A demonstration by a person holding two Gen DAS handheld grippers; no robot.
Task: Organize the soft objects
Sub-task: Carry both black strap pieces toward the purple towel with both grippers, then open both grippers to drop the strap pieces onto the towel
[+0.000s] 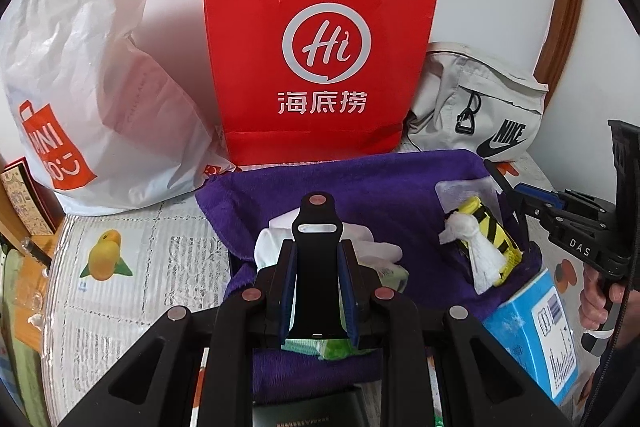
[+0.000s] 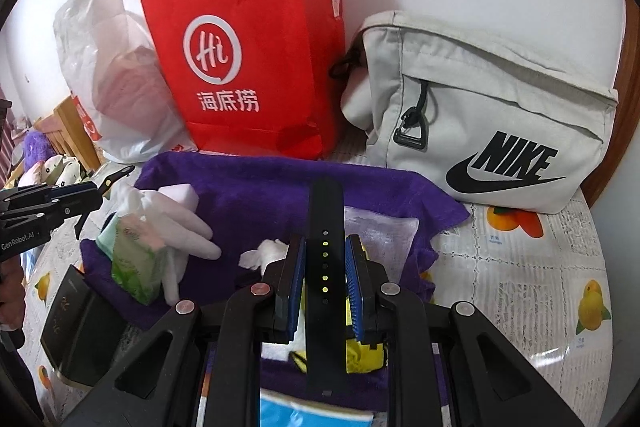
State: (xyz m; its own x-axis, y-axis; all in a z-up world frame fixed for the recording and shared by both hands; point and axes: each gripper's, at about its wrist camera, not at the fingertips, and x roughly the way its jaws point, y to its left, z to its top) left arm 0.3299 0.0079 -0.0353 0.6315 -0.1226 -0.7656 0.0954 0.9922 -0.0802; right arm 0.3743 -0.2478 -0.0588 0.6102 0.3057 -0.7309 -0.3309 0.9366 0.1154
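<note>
Between both jaws, 1 black strap each: left gripper (image 1: 316, 267) clamped on the buckle-end strap (image 1: 317, 227), right gripper (image 2: 325, 275) clamped on the holed strap (image 2: 325, 219). Each strap runs lengthwise along its fingers, pointing toward the bags. Below lies the purple towel (image 1: 360, 179) on the surface. White glove (image 2: 180, 223) and tissue pack (image 2: 136, 255) sit under the left gripper; yellow-black item (image 1: 496, 239) nearer the right. Likely next: set straps down on the towel; left is nearer the glove side.
</note>
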